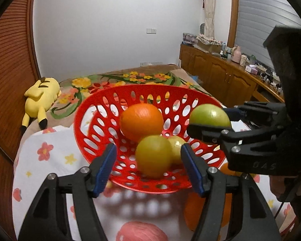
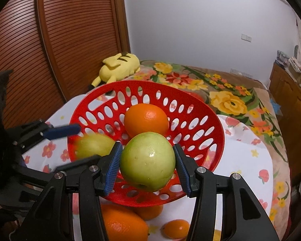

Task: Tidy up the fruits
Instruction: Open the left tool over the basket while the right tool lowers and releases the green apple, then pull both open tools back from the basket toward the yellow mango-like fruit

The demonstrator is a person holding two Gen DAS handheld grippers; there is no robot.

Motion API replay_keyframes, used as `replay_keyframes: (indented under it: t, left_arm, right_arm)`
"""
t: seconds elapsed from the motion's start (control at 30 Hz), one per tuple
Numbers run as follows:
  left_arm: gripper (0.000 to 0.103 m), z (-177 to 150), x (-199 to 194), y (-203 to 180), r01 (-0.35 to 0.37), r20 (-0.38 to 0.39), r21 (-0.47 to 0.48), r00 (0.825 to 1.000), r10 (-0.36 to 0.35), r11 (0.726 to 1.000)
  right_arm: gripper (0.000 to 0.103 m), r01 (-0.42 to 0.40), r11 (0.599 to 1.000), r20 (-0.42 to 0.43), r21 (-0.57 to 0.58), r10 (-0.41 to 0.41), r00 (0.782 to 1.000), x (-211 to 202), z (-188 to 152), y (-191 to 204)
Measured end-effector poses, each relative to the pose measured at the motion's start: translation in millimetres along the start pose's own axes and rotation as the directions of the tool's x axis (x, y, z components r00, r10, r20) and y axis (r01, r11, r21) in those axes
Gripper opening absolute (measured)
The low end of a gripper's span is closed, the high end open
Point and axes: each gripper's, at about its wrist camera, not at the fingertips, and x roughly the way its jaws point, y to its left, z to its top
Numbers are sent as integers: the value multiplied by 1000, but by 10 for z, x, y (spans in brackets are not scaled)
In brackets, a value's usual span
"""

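A: Step check? Start with the big stuff.

B: Red basket point(image 2: 214, 138) sits on the floral cloth point(image 2: 248, 150), tilted toward the cameras. Already in it: one orange point(image 2: 146, 119), plus a yellow-green fruit point(image 1: 153, 156) with a paler one point(image 1: 178, 149) touching it from behind. So loading is partway.

A: Tongs?

B: Right gripper point(image 2: 147, 165) is clenched on a green apple point(image 2: 147, 161), both blue pads against its sides, held over the near rim of the basket. Left gripper point(image 1: 148, 167) is released, jaws spread, nothing pinched; the yellow-green fruit only shows between them, lying in the basket.

A: Next move?

B: My read: carry the apple further in over the bowl, lower it to a free spot beside the orange, then let go. Round fruit, sloped wall, so it may roll into the others.

A: What's left outside?

B: At least two oranges point(image 2: 122, 224) and a small one point(image 2: 175, 228) on the cloth in front of the basket.

A: Blind spots?

B: Those loose oranges are partly cut off by the right gripper's arms. Basket base is hidden. The yellow-green fruit is blurred in the right view, so I can't name its kind.
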Motion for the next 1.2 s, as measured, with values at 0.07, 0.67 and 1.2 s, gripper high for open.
replay_keyframes:
  t: [0.07, 0.67, 1.2]
  left_arm:
    - [66, 15, -28, 20, -4, 7, -1, 1000, 4, 1000]
    - [66, 20, -76, 82, -24, 9, 5, 1000, 24, 1000]
    - [66, 9, -73, 147, -36, 11, -5, 999, 36, 999]
  right_arm:
    - [52, 2, 1000, -2, 3, -2, 1000, 10, 7, -15]
    - [52, -2, 1000, -16, 21, 2, 1000, 103, 12, -38]
    - [54, -7, 1000, 27, 27, 6, 1000, -4, 50, -35]
